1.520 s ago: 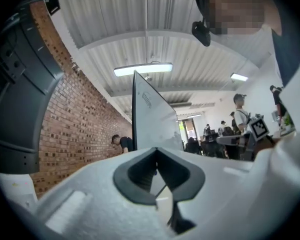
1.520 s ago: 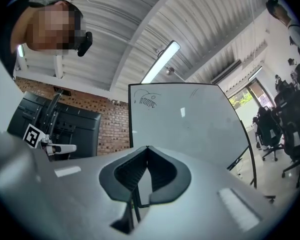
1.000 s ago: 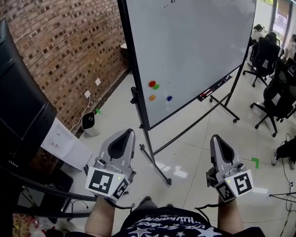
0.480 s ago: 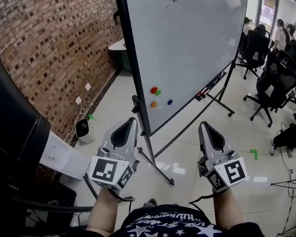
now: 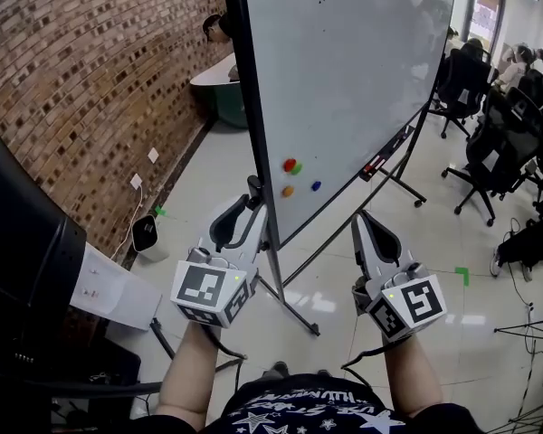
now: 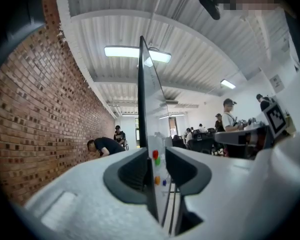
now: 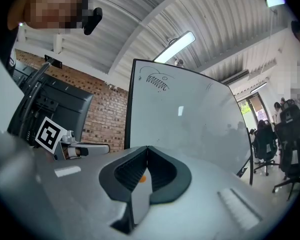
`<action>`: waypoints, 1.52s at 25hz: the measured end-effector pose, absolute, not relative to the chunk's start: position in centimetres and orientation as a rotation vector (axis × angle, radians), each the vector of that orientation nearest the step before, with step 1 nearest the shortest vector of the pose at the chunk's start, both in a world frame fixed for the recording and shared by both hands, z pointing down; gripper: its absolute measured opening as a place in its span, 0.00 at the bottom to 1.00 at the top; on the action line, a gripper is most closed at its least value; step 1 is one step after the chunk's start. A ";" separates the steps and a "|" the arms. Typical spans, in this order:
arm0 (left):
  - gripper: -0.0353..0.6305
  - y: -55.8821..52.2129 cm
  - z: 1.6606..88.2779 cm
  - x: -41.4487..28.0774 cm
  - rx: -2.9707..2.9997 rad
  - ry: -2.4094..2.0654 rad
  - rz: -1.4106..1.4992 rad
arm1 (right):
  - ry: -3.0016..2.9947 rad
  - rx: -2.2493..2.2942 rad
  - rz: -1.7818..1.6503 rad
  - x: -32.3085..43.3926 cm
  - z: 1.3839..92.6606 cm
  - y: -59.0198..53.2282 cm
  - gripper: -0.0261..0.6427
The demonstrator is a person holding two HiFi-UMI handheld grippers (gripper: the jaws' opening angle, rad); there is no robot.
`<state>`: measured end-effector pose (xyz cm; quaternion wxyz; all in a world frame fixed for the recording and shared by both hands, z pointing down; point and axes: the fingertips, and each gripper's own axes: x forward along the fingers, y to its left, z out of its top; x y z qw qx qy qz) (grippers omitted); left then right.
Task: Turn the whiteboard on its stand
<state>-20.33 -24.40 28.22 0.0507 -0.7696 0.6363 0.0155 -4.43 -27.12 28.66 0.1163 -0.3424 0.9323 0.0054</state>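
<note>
My left fingers (image 6: 131, 171) are opening astride the whiteboard's (image 5: 362, 80) upright near edge, seemingly not touching; right fingers (image 7: 135, 173) together, farther off.

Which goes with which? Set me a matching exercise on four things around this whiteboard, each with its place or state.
Things:
1 right gripper
2 red magnet
3 brick wall
4 office chairs

Place or state:
a left of the whiteboard
b jaws together
c stuck on the whiteboard
d right of the whiteboard

Pairs: 1-b, 2-c, 3-a, 4-d
</note>
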 end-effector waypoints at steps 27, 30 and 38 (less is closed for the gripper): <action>0.54 -34.1 26.3 -20.9 -2.484 1.697 -0.028 | 2.723 -1.163 -0.041 -4.9 31.3 -29.5 0.05; 0.54 -34.7 26.0 -20.8 -2.488 1.699 -0.024 | 2.720 -1.190 -0.043 -4.3 31.5 -29.8 0.05; 0.32 -34.5 23.8 -21.0 -2.441 1.704 0.029 | 2.711 -1.212 -0.041 -3.6 31.6 -29.8 0.05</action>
